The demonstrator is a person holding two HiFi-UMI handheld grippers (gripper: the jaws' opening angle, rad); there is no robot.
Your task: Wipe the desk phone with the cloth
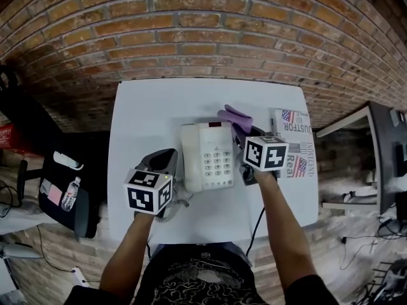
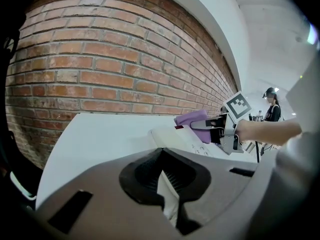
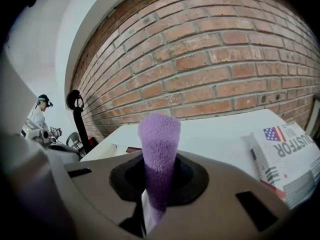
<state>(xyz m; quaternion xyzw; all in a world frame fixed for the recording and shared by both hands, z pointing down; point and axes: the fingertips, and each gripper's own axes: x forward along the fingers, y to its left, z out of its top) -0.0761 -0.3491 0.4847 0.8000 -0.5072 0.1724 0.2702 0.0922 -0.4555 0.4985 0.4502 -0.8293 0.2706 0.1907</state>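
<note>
White tabletop [image 1: 137, 113] nearest: the left gripper [image 1: 165, 159] sits just left of the desk phone [image 1: 206, 154], fingers together. Farther on, the right gripper [image 1: 241, 130] has its fingers clamped on the purple cloth [image 1: 234, 115] by the phone's far right corner, with a brick wall [image 1: 191, 30] behind.

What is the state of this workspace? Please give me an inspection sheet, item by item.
Surface: white table, no stains seen.
Job's things: phone in the middle of the table; purple cloth at its far right corner.
Clutter: newspaper on the right of the table.
Grippers: left gripper shut and empty, left of the phone; right gripper shut on the cloth.
Cables: coiled cord by the phone's near left corner; black cable hanging over the near edge.
Surroundings: brick wall behind the table; black chair to the left; a person in the background.
</note>
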